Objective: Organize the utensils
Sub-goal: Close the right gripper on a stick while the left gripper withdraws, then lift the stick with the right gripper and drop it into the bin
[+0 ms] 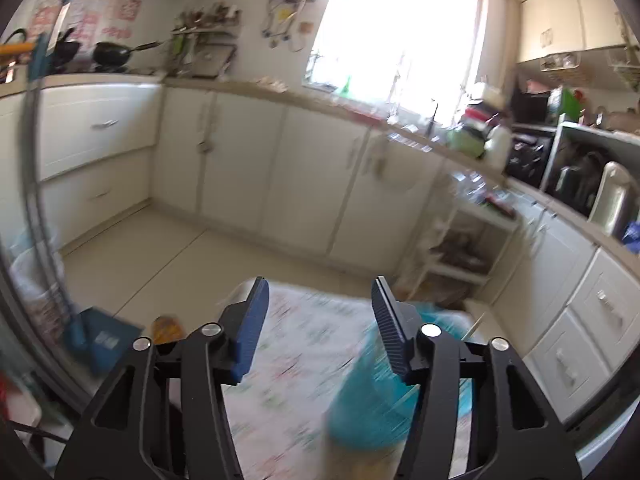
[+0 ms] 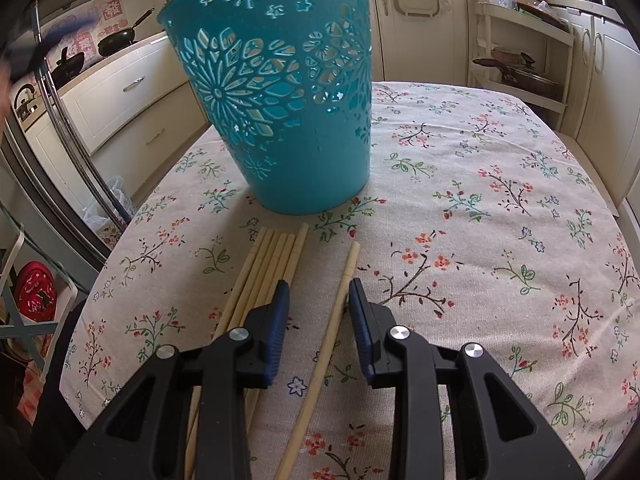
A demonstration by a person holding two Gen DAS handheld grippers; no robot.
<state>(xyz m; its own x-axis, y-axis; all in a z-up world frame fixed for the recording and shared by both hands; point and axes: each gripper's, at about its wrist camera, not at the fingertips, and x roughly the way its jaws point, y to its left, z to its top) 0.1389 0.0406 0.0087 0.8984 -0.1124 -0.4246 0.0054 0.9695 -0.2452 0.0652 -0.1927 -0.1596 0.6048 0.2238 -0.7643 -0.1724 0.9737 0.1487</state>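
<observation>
A teal plastic basket (image 2: 280, 92) with flower cut-outs stands upright on the floral tablecloth (image 2: 500, 208). Several pale wooden chopsticks (image 2: 272, 264) lie side by side in front of it. One single chopstick (image 2: 340, 292) lies apart to their right. My right gripper (image 2: 316, 292) is open and low over the table, its jaws on either side of the single chopstick, not closed on it. My left gripper (image 1: 320, 300) is open and empty, raised above the table. The basket (image 1: 368, 400) shows blurred below its right finger.
White kitchen cabinets (image 1: 248, 172) run round the room. A white shelf rack (image 2: 520, 52) with pans stands behind the table's far right edge. A metal pole (image 2: 68, 120) stands left of the table. Pans sit on the stove (image 1: 112, 56) at far left.
</observation>
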